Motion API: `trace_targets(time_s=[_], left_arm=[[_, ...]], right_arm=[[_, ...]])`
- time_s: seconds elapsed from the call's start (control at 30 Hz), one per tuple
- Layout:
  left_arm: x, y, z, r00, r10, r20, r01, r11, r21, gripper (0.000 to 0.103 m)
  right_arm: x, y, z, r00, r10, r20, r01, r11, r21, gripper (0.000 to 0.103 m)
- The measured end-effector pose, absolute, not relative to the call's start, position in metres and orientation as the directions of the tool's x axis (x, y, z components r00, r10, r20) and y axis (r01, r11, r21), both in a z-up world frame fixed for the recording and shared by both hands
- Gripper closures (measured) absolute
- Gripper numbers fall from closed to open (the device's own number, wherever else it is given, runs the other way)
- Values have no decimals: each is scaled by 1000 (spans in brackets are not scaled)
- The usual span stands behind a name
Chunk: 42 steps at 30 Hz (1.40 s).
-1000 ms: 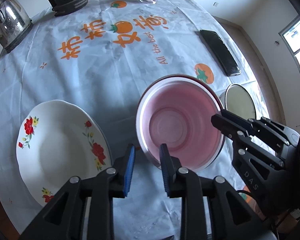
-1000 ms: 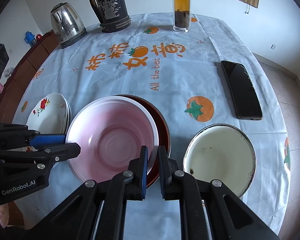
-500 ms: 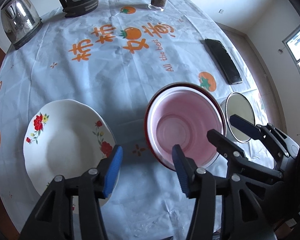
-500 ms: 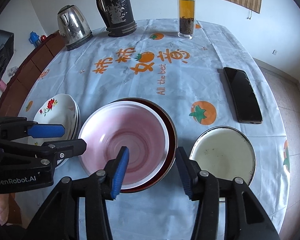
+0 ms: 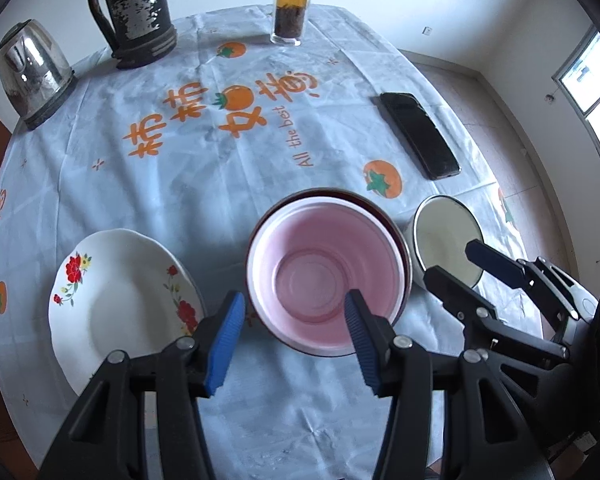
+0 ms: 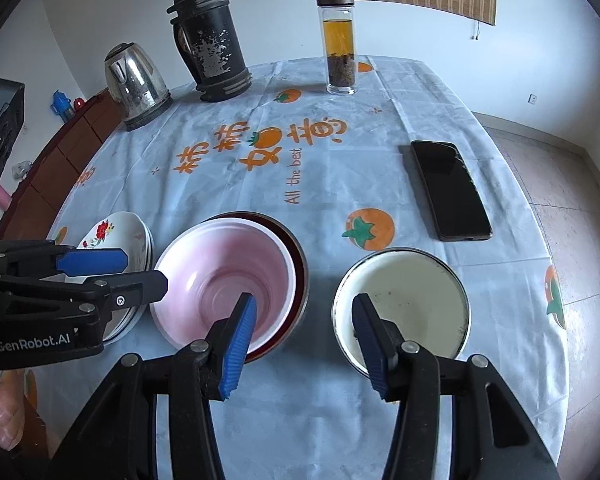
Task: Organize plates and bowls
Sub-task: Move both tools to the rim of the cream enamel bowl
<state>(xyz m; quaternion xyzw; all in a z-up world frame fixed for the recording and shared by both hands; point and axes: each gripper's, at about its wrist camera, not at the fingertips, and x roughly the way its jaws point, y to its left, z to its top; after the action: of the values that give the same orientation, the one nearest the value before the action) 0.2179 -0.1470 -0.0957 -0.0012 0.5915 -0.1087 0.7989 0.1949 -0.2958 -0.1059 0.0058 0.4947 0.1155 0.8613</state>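
Both grippers (image 5: 294, 338) (image 6: 304, 334) clear of pink bowl (image 5: 324, 276)

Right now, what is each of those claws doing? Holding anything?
Left gripper: open, just opened, holding nothing.
Right gripper: open, just opened, holding nothing.

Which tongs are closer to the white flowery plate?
Left. The left tongs hang open right beside the white flowery plate; the right tongs are farther, beyond the pink bowl.
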Motion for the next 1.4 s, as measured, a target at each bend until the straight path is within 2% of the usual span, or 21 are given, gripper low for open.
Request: trace_targets(time_s=[0.37,0.47,0.53,0.6,0.7,0.8,0.83,1.0,1.07,1.37,1.4], left_arm=[[213,-203,-99,258,-222,-940,297,944,-141,53],[214,-213,-99,262,-216,-941,316,940,-128,53],[216,-218,-99,263,-218,-940,324,937,-127,57],[219,-224,-101,255,-222,-941,336,933,-130,69],[224,-231,-104,235,-228,-945,346,928,-138,80],[228,-239,-107,223,-231,-947,356,924,-142,85],[230,-241,-107,221,-233,-947,359,922,-143,85],[242,-252,-115,201,-226,-953,371,918,-140,85],[245,-256,-118,199,-216,-956,379,916,-129,85],[255,-267,-127,173,-215,-961,394,909,-132,86],[255,-268,-128,172,-208,-963,398,909,-125,89]], right_arm=[[186,-358,-115,500,98,-861,-52,995,83,51],[186,-371,-121,492,75,-867,-26,997,71,55],[188,-380,-125,485,63,-872,-5,998,69,58],[189,-387,-128,480,59,-875,11,997,74,62],[190,-397,-132,476,61,-877,25,996,83,64],[190,-401,-135,474,77,-877,32,994,105,67],[190,-402,-137,472,88,-877,32,993,117,71],[191,-403,-142,464,109,-879,27,990,137,73],[191,-404,-144,462,113,-880,24,990,139,78],[192,-407,-150,461,135,-877,25,986,164,79],[192,-407,-150,462,138,-876,24,986,168,79]])
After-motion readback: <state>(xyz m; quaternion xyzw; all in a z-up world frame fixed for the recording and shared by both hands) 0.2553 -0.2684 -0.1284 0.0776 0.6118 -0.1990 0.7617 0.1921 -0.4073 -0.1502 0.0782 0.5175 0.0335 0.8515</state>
